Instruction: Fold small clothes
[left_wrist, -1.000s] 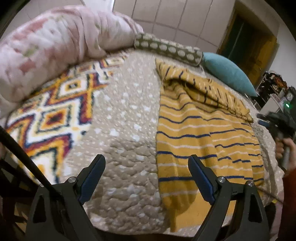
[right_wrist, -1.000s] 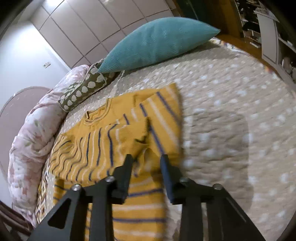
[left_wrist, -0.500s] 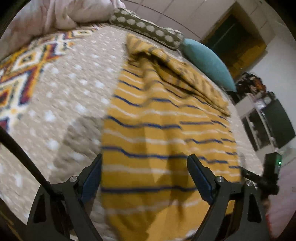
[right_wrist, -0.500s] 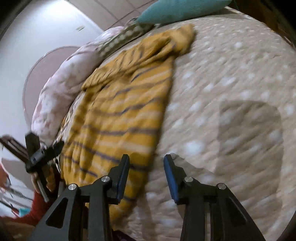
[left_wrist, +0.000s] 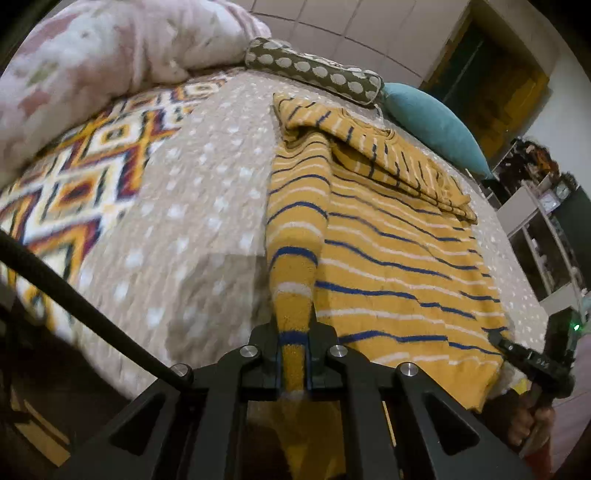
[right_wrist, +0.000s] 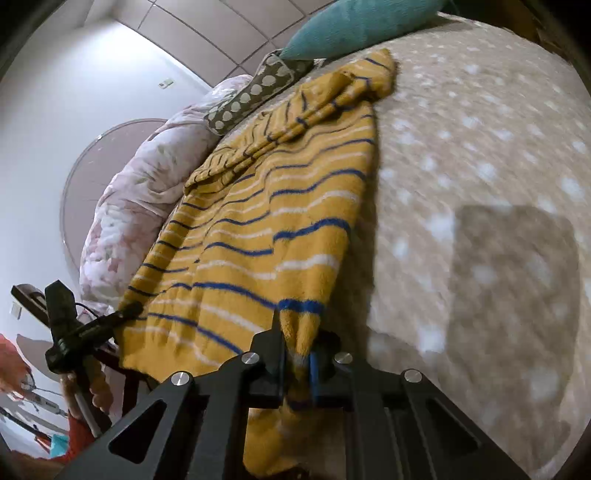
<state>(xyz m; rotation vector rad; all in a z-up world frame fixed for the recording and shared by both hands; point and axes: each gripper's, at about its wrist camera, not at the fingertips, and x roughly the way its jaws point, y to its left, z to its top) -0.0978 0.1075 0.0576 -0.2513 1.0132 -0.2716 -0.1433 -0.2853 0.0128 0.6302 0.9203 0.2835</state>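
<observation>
With both tongs clamped on the hem of the yellow striped sweater (left_wrist: 399, 258), 1 corner each, the next lift is where things could slip. Left tongs (left_wrist: 294, 354) pinch the hem's left corner, right tongs (right_wrist: 297, 360) the right corner; fabric bunches thick between the jaws on both sides. The sweater lies flat on the dotted bedspread (left_wrist: 207, 206), hem hanging off the near bed edge, sleeves already folded across the chest near the pillows.

Risks, as I judge them:
- Fuzzy knit is thick & slick-ish; a shallow bite may let 1 corner drop mid-fold, giving a crooked crease.
- Uneven lift btwn the 2 sides would skew the hem vs. the shoulders.
- Dragging could disturb the folded sleeves (left_wrist: 388, 162).

Writing: small marks on the right tongs' body in the left view, too blurred to read.
</observation>
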